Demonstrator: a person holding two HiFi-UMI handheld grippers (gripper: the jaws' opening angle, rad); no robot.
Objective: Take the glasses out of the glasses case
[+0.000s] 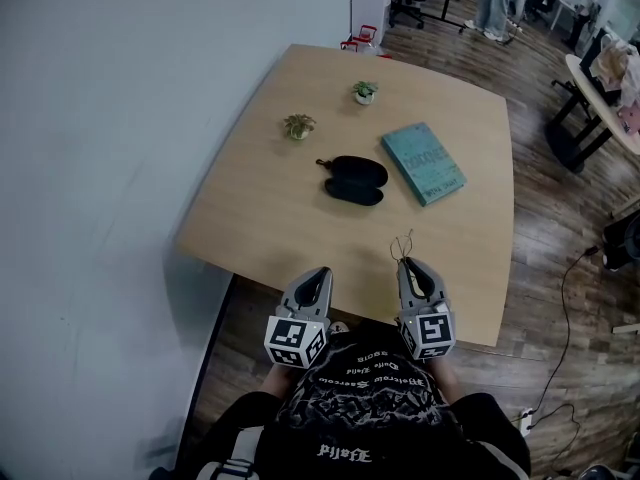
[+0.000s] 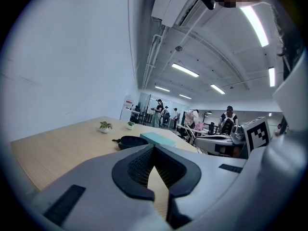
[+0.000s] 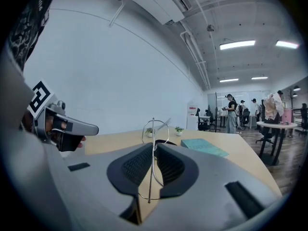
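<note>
Down at lower right, right gripper [image 1: 404,262] fingers [image 3: 137,166] pinching wire-framed glasses [image 3: 153,143], left gripper [image 1: 325,272] fingers [image 2: 139,166] pressed together, empty, black glasses case [image 1: 355,179] mid-tabletop [image 1: 250,218], left of a teal book [image 1: 424,162].

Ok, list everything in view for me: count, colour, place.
table: one, light wood, beside the white wall
glasses case: one, black, middle of the table
book: one, teal, on the table right of the case
potted plants: two, small and green, on the table beyond the case
glasses: one pair, thin metal wire, clamped in the right tool over the table's near edge
people: several, colours unclear, far across the room
left tool: one, grey, shut and empty, at the table's near edge
right tool: one, grey, shut on the glasses, at the table's near edge
</note>
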